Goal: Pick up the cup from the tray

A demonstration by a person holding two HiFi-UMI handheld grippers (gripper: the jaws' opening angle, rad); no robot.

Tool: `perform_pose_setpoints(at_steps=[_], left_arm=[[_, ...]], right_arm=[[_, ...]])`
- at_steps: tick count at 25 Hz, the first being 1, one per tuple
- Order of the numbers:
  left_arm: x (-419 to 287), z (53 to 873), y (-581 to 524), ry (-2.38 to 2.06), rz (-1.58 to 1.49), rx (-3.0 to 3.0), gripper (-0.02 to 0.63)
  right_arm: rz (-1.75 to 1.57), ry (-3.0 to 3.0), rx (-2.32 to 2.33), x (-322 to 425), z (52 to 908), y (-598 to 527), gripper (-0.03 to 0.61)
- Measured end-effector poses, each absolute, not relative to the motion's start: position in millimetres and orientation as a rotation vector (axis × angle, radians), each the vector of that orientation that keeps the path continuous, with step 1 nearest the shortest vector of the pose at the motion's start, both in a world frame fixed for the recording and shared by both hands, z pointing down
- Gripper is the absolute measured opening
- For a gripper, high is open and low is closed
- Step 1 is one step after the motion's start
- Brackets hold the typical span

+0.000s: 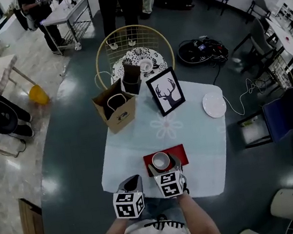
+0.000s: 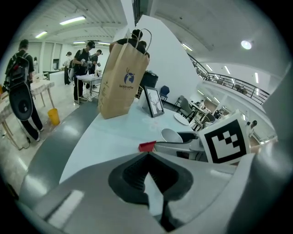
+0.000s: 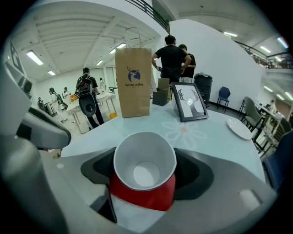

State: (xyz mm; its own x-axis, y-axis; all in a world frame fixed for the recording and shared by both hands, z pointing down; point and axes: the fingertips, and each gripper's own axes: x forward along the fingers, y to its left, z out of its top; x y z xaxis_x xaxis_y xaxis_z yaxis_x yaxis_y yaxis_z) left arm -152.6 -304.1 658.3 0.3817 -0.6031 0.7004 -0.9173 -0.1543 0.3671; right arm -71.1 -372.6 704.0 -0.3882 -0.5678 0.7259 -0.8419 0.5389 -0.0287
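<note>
1. Right gripper (image 1: 163, 165) is spread wide around the cup (image 3: 144, 167), one jaw on each side of its wall. The pads sit close to it, but I do not see them biting.
2. That cup stands upright, mouth up and empty, on the red tray (image 3: 147, 199) near my edge of the table (image 1: 193, 139).
3. My job now, as I judge it, is to close evenly so both pads meet the wall together. If one lands first, it will likely push the cup across the tray.
4. It looks thin-walled, so I would squeeze only until it stops shifting. More force could buckle the rim.
5. Since the cup widens toward the top, I would grip at mid-wall, below the rim, so the taper helps it stay put.
6. I would then lift straight up, keeping the mouth level and watching that the tray does not come along.
7. Left gripper (image 2: 147, 155) is pressed together with nothing in it, just beside the right one. It could pin the tray if that drags.
</note>
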Motion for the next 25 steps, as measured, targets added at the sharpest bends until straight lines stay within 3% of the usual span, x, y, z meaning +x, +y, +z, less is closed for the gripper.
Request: perform_pose_setpoints(at_steps=[9, 25], left_arm=[[-149.7, 653.0, -320.0, -1.292, 0.512, 1.883, 0.0], [-90.9, 656.2, -337.4, -1.08, 0.557, 1.97, 0.0]], right_arm=[[0.611, -2.129, 1.131, -63.4, 686.2, -379.6, 0.362], [0.693, -1.953, 1.513, 69.9, 665.0, -382.8, 0.348]])
